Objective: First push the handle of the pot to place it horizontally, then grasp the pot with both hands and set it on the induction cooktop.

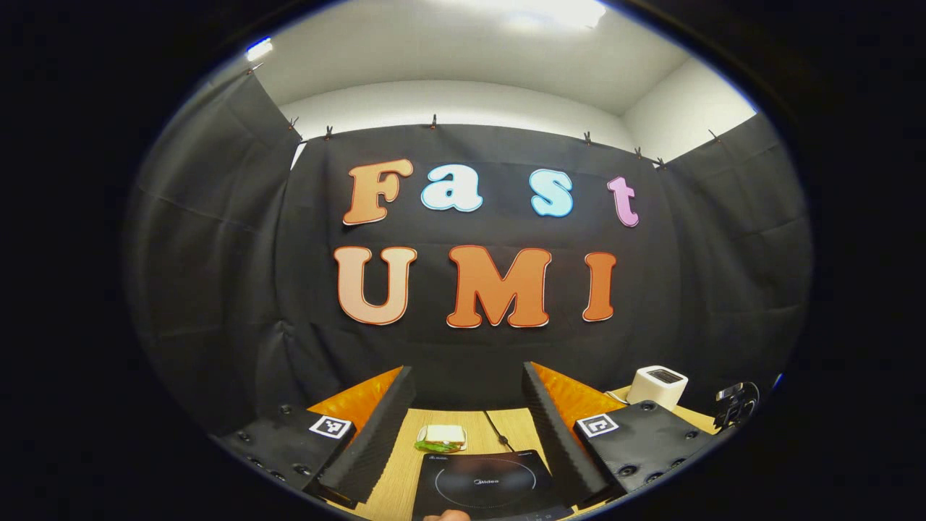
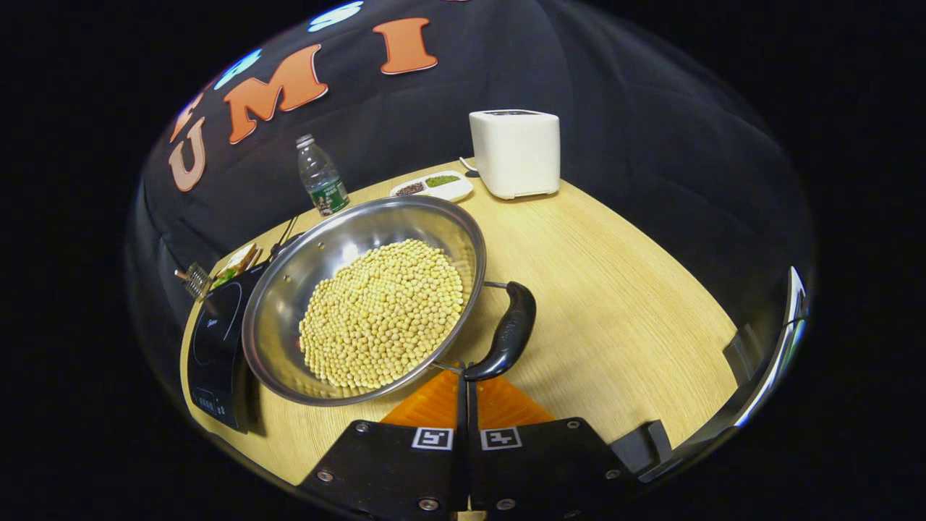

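Note:
A steel pot (image 2: 289, 289) full of yellow beans (image 2: 383, 311) rests on the wooden table (image 2: 615, 289), just right of the black induction cooktop (image 2: 213, 347). Its black handle (image 2: 506, 333) hangs from two wires at the near-right rim and runs slantwise. My right gripper (image 2: 464, 373) is shut with nothing between the fingers, its tips right at the handle's near end. In the left gripper view my left gripper (image 1: 466, 369) stands wide open above the cooktop (image 1: 485, 485) and holds nothing.
A white toaster (image 2: 515, 152), a divided dish (image 2: 432, 187) and a water bottle (image 2: 322, 177) stand behind the pot. A sandwich (image 1: 441, 436) and a cable (image 1: 495, 427) lie behind the cooktop. A small metal object (image 2: 192, 280) sits near the cooktop's far corner.

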Available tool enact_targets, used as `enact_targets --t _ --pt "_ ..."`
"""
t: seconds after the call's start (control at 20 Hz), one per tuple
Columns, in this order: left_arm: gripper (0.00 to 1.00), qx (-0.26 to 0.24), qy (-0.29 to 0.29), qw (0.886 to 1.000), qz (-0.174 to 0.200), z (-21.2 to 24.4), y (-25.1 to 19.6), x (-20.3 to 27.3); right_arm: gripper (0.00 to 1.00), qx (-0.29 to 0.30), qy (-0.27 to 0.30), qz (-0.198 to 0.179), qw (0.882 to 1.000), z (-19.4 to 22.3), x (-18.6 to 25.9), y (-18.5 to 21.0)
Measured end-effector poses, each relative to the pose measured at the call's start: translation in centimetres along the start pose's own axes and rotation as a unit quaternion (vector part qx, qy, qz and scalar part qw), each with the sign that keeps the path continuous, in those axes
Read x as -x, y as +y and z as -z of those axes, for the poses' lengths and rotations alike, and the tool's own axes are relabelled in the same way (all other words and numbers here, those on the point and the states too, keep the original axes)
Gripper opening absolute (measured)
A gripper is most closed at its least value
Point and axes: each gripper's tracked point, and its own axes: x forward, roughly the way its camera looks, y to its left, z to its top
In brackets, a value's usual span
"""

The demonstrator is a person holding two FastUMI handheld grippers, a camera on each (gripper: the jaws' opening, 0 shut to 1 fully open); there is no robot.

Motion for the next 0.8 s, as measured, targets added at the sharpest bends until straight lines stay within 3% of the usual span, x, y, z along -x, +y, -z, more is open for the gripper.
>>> enact_targets --t 0.8 --pt "0.97 0.003 0.018 1.0 -0.002 1.4 -0.2 -3.0 0.0 -0.034 -0.005 0.037 0.999 -4.1 -4.1 -1.6"
